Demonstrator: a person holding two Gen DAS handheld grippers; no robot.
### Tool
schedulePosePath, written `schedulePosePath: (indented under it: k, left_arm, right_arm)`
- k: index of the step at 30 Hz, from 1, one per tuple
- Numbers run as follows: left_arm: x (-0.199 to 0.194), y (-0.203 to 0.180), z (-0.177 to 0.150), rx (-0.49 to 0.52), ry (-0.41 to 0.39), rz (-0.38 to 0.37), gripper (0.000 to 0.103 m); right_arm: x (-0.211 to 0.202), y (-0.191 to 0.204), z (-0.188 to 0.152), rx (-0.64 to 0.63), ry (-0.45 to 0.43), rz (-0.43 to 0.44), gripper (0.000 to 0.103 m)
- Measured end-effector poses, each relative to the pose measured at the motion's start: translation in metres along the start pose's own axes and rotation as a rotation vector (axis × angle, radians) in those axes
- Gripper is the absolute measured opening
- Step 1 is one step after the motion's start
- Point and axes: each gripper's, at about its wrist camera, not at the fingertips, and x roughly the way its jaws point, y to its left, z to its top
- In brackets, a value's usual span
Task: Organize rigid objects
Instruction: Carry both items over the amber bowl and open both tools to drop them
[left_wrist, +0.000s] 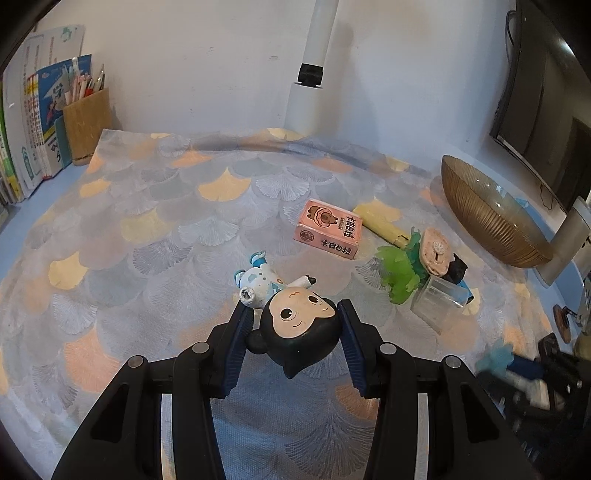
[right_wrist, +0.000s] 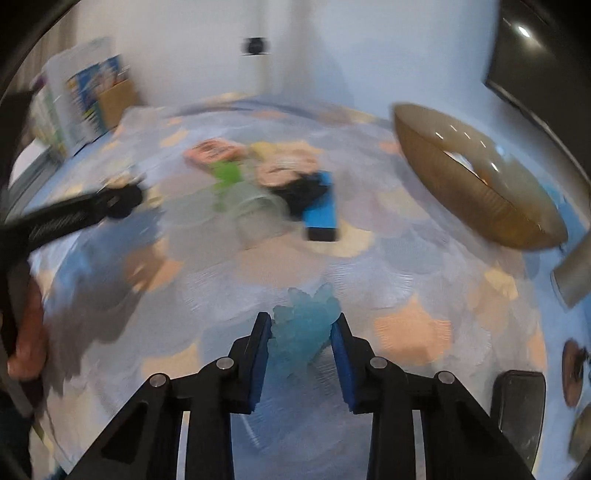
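My left gripper is shut on the black-haired head of a cartoon boy figurine, whose white body lies toward the mat. My right gripper is shut on a pale blue translucent toy just above the mat; this view is blurred by motion. A pink box, a yellow item, a green translucent toy, a clear plastic box and a face-printed figurine lie grouped on the patterned mat. A brown ribbed bowl stands at the right.
A wooden pen holder and books stand at the back left. A white lamp post rises at the back. A dark monitor hangs at the right. A blue box lies by the group.
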Motion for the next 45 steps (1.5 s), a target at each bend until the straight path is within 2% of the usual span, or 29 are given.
schedulePosePath:
  k: [6, 11, 13, 15, 19, 23, 27, 30, 32, 35, 38, 41, 45]
  left_arm:
    - [-0.001, -0.003, -0.002, 0.019, -0.002, 0.011, 0.044]
    - [-0.003, -0.013, -0.004, 0.045, -0.002, 0.053, 0.044]
    - [-0.009, -0.021, 0.001, 0.034, 0.001, 0.027, 0.044]
    - [-0.019, -0.034, 0.015, 0.025, -0.014, -0.027, 0.044]
    - [-0.041, -0.09, 0.063, 0.111, -0.061, -0.101, 0.044]
    - [-0.046, -0.147, 0.11, 0.16, -0.071, -0.207, 0.044]
    - [-0.041, -0.198, 0.141, 0.201, -0.113, -0.219, 0.044]
    - [-0.024, -0.221, 0.145, 0.216, -0.108, -0.252, 0.044]
    - [-0.005, -0.231, 0.142, 0.225, -0.073, -0.245, 0.044]
    - [0.032, -0.241, 0.129, 0.222, 0.006, -0.247, 0.044]
    - [0.055, -0.246, 0.116, 0.222, 0.056, -0.241, 0.044]
    - [0.064, -0.251, 0.113, 0.233, 0.075, -0.244, 0.044]
    - [0.062, -0.254, 0.114, 0.235, 0.062, -0.245, 0.044]
  right_arm:
    - [-0.016, 0.009, -0.014, -0.032, -0.016, 0.051, 0.032]
    - [-0.032, -0.02, -0.006, 0.038, -0.048, 0.055, 0.032]
    - [-0.043, -0.043, 0.001, 0.072, -0.068, 0.036, 0.032]
    - [-0.056, -0.063, 0.011, 0.097, -0.098, 0.011, 0.032]
    - [-0.094, -0.11, 0.043, 0.17, -0.187, -0.013, 0.032]
    - [-0.124, -0.141, 0.083, 0.172, -0.256, -0.085, 0.032]
    - [-0.143, -0.172, 0.113, 0.2, -0.313, -0.124, 0.032]
    - [-0.13, -0.192, 0.122, 0.22, -0.293, -0.137, 0.032]
    - [-0.104, -0.206, 0.121, 0.245, -0.233, -0.157, 0.032]
    - [-0.068, -0.226, 0.11, 0.299, -0.145, -0.136, 0.032]
    - [-0.05, -0.237, 0.097, 0.313, -0.099, -0.138, 0.032]
    - [-0.042, -0.243, 0.095, 0.316, -0.078, -0.133, 0.032]
    - [-0.042, -0.244, 0.096, 0.315, -0.072, -0.147, 0.032]
